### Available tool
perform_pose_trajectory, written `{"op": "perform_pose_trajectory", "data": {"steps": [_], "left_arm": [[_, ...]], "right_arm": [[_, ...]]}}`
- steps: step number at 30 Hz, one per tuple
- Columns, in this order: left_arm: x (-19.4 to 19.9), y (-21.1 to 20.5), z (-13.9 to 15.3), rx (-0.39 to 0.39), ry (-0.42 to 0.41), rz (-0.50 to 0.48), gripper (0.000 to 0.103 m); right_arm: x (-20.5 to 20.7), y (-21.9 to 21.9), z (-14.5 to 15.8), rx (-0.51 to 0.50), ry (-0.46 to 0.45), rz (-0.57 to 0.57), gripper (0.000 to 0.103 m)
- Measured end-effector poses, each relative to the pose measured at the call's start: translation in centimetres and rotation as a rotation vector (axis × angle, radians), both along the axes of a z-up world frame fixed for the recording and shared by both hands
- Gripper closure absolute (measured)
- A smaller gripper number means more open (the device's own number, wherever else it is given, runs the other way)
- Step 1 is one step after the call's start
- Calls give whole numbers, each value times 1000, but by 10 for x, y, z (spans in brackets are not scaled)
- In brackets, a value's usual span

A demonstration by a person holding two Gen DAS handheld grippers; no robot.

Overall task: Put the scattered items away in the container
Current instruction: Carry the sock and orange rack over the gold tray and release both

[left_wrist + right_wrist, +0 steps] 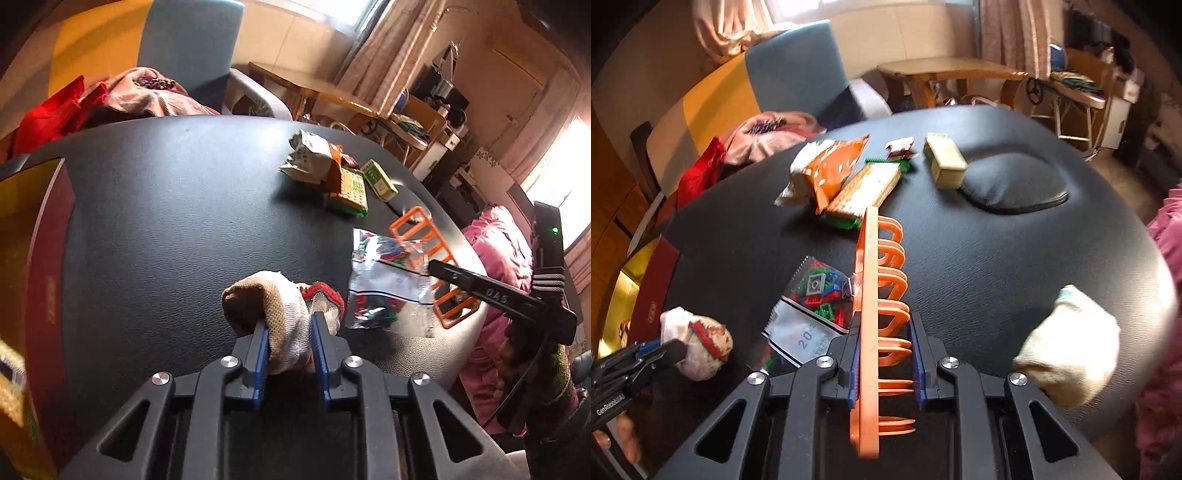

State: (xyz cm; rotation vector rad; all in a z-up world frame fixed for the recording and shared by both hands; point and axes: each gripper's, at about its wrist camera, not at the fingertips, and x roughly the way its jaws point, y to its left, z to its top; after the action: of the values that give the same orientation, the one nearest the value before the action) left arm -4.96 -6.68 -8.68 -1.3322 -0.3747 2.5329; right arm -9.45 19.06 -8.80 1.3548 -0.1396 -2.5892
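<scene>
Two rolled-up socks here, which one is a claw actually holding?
The brownish sock with the red stripe, pinched in the left claw. The plain cream sock lies loose on the black table.

This is a lived-in home, a sitting or dining room rather than any workplace. Curtains (1015,33) hang by bright windows, a round wooden table (945,68) stands at the back, and a cushioned chair in blue and yellow (790,74) sits behind a heap of crumpled clothes (144,96). The black leather-look table (177,192) carries snack packets (842,173) and other household oddments, and cluttered shelves (439,107) line the far wall.
</scene>
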Motion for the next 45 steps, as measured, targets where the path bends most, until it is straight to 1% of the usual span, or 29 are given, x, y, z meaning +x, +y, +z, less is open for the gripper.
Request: {"op": "perform_pose_trajectory", "data": {"steps": [2, 3, 5, 8, 10, 13, 16, 20, 23, 26, 29, 33, 36, 41, 45], "left_arm": [[0, -2, 0, 0, -6, 14, 83], [3, -4, 1, 2, -4, 18, 83], [8, -7, 4, 6, 3, 23, 83], [16, -12, 8, 12, 13, 31, 83], [22, -16, 11, 16, 20, 36, 83], [30, -21, 15, 22, 31, 44, 83], [36, -24, 18, 34, 41, 50, 83], [43, -28, 23, 51, 56, 58, 83], [48, -29, 27, 49, 69, 58, 83], [54, -31, 33, 46, 86, 68, 83], [61, -39, 40, 31, 107, 94, 83], [70, -51, 47, 11, 122, 134, 83], [77, -65, 51, 5, 133, 167, 83], [96, -97, 61, -5, 159, 244, 83], [113, -133, 65, -15, 166, 338, 83]], "right_arm": [[-3, 0, -1, -31, -41, 23, 80], [-5, -4, -4, -3, -49, 30, 81], [-4, -13, -11, -9, -82, 54, 81], [3, -20, -23, -92, -131, 71, 79], [11, -24, -23, -66, -112, 66, 80], [21, -22, -18, -57, -90, 39, 81], [32, -11, -6, -73, -55, 3, 82], [45, -2, 7, -73, -26, -16, 83], [53, 5, 18, -87, 5, -37, 83], [60, 3, 30, -124, 25, -20, 84], [64, -15, 40, -131, 46, 37, 90], [64, -58, 50, -117, 73, 143, 90], [63, -87, 51, -142, 72, 204, 90], [62, -136, 60, -166, 86, 311, 90], [63, -180, 66, -186, 84, 406, 90]]}}
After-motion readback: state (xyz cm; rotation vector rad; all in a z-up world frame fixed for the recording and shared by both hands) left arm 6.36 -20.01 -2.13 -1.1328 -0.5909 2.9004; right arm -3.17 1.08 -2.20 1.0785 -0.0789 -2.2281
